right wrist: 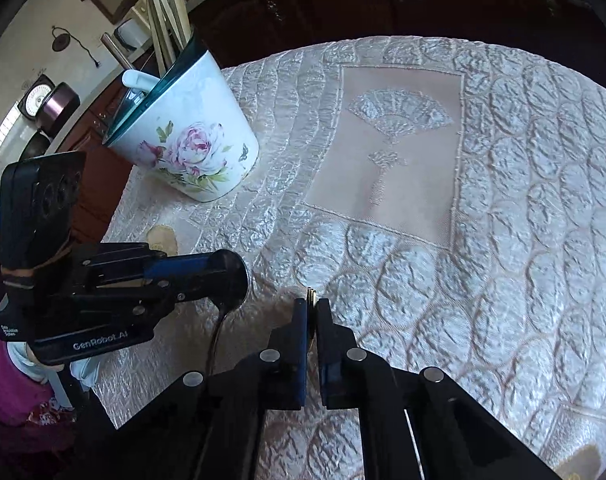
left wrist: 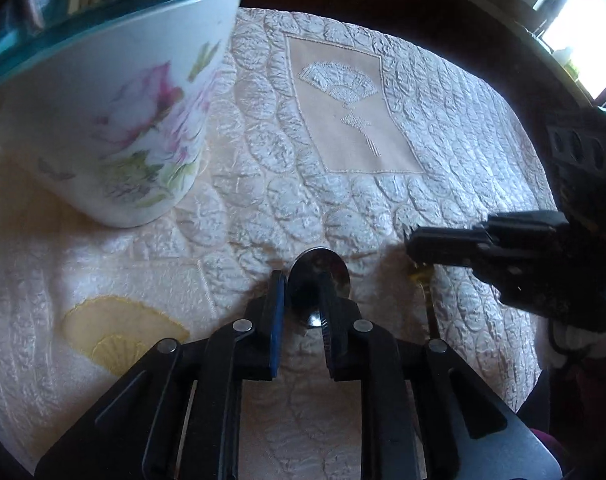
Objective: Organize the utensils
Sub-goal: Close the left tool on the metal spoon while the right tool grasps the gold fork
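A floral mug (left wrist: 115, 128) with a teal glass rim stands at the upper left; in the right wrist view the mug (right wrist: 195, 148) holds wooden sticks and a white handle. My left gripper (left wrist: 301, 280) is shut on the bowl of a metal spoon (left wrist: 323, 268). From the right wrist view the left gripper (right wrist: 239, 276) is at the left and the spoon's handle (right wrist: 219, 328) hangs below it. My right gripper (right wrist: 312, 304) is shut on a thin gold-coloured utensil (right wrist: 312, 293). The right gripper (left wrist: 413, 242) also shows at the right edge, the gold utensil (left wrist: 423, 272) under its tip.
A quilted cream tablecloth (right wrist: 483, 280) with fan-embroidered panels covers the round table. Its far edge (left wrist: 515, 92) meets dark wooden furniture. A person's magenta sleeve (right wrist: 7, 392) is at the lower left. Kitchen items stand on a counter behind the mug.
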Available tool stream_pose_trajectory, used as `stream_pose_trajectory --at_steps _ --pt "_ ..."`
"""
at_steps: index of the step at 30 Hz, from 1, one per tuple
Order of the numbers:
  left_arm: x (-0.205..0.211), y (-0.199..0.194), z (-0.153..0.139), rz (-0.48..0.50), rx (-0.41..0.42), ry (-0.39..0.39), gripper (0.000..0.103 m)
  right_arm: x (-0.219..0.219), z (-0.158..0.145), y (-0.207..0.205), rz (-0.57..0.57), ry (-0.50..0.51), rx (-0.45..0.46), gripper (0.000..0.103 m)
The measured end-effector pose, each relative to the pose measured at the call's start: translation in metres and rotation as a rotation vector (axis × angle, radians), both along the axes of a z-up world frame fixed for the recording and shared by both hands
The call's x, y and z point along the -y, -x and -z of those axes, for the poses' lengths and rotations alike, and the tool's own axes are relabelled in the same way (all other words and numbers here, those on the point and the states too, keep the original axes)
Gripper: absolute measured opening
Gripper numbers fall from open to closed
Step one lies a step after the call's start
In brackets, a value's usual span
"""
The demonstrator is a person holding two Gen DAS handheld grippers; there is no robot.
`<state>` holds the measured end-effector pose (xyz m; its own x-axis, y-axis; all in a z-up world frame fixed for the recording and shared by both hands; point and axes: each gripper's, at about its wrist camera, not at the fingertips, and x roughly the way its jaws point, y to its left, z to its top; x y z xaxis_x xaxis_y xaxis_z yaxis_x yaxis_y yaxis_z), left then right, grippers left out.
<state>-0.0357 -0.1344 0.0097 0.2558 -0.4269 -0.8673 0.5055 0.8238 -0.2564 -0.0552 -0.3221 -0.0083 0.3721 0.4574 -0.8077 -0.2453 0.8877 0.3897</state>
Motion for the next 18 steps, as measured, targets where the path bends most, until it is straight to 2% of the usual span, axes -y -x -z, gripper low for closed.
stream_pose_trajectory --at_steps 2,7,10,13,14,17,18 --pt "0.002 -0.003 0.0 0.0 -0.01 0.007 0.015 0.006 -0.005 0.005 0.02 -0.005 0.007 0.003" --pt "0.007 0.003 -0.005 0.014 0.02 0.008 0.004 0.02 -0.025 0.023 0.057 -0.011 0.061 0.002" --pt "0.001 0.01 -0.016 0.006 0.037 0.023 0.002 0.028 -0.038 0.029 0.062 -0.011 0.087 0.002" --pt "-0.004 0.017 -0.028 0.0 0.067 0.025 0.002 0.024 -0.037 0.027 0.027 -0.012 0.066 0.002" --pt "-0.006 0.019 -0.031 -0.005 0.072 0.023 0.002 0.02 -0.034 0.026 0.012 0.003 0.059 0.003" --pt "-0.016 0.026 -0.04 -0.029 0.09 0.025 0.002 0.008 -0.022 0.022 0.017 0.053 0.033 0.017" --pt "-0.019 0.029 -0.044 -0.036 0.101 0.021 0.002 0.006 -0.019 0.019 0.021 0.048 0.024 0.018"
